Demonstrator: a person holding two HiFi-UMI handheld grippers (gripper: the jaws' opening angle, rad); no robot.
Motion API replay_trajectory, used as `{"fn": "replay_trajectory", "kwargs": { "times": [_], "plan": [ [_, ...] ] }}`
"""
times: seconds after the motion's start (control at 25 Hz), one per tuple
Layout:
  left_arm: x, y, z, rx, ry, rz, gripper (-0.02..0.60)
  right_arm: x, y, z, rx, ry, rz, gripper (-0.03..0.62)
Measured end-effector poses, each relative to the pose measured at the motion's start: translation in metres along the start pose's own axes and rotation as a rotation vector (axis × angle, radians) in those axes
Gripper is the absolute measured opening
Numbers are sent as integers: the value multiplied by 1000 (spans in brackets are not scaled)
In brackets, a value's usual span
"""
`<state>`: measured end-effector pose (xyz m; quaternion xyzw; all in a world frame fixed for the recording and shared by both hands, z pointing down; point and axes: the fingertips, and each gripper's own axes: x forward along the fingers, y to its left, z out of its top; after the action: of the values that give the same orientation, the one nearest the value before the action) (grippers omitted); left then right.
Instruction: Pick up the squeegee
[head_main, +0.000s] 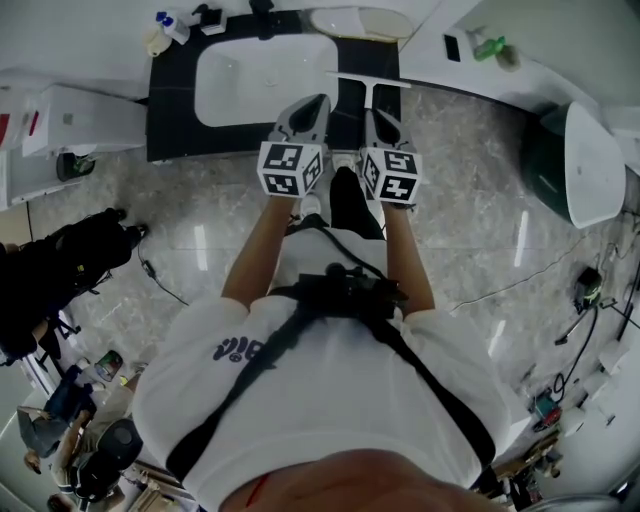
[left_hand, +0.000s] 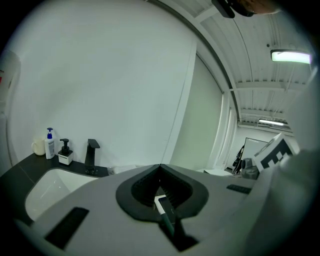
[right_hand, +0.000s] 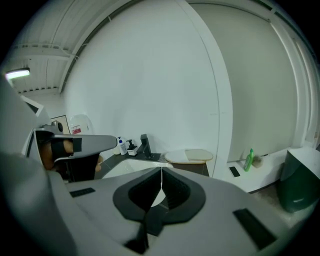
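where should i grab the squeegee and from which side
Grip the squeegee by its handle, coming from the near side. It lies flat on the dark counter and the handle sticks out from the middle of the blade toward the right tongs.

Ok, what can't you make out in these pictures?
- Squeegee: head view, small; the right gripper hides its handle end.
- White-and-dark piece: left gripper view, mostly hidden by the left gripper; can't identify it.
- Bottle: left gripper view, label too small to read.
- Sink: right gripper view, mostly behind that gripper.
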<state>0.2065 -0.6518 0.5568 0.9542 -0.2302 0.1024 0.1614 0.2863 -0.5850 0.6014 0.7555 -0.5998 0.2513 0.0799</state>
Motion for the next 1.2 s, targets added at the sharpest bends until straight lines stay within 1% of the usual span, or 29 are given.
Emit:
{"fn": "replay_trajectory", "kwargs": {
  "times": [0.4,0.6,0.68,0.88,1.0,1.12,1.2],
  "plan": [
    [61,19,-46,-30,105,-13,12,60,-38,-50,36,178,-13,6],
    [82,23,-71,-39,161,-13,12,85,-56,-81,27,266,-38,9],
    [89,26,-81,-45,181,-8,12,94,-60,-93,34,299,-35,53],
    [103,34,-100,-72,219,17,14,116,-71,-124,52,378,-46,112],
    [111,38,-109,-82,236,29,14,128,-78,-138,60,407,-62,153],
    [117,43,-116,-90,247,40,12,144,-86,-147,66,417,-72,178],
    [120,46,-120,-97,251,51,14,151,-88,-150,80,434,-74,179]
  ]
}}
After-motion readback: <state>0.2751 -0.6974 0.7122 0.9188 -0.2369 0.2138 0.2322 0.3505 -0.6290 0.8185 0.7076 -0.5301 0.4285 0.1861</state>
